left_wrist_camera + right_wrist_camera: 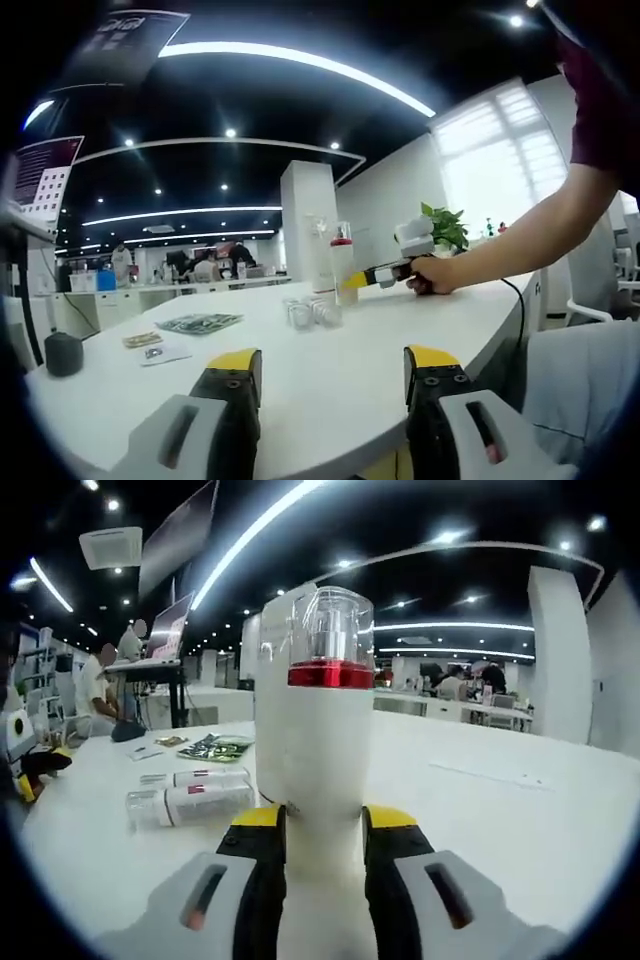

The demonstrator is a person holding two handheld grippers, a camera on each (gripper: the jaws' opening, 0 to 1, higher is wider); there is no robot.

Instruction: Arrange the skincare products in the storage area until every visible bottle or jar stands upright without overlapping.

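White bench [330,370], broad and curved, carrying all the skincare products. Right claw [322,825], seen in the right gripper view with its yellow-tipped jaws clamped on the lower body of a tall white pump bottle [312,720], which stands upright with a red collar under a clear cap; whether its base touches the bench cannot be told, since the jaws hide it. The same claw [352,282] shows in the left gripper view, held by a person's hand [432,274] beside the standing bottle [342,262]. Left claw [333,372], jaws apart and holding nothing, hovers over the near bench well away from the products. Two smaller white tubes [195,795] with clear caps lie on their sides, just beside each other, to the left of the pump bottle; these appear to be the items not yet upright. Printed pamphlet [215,746] and small cards [152,346] lie farther off. Judged step: setting the pump bottle down. To do it well, keep the bottle vertical, lower until the base sits flat, release the jaws evenly so neither side drags it, and leave room apart from the tubes for their later standing.
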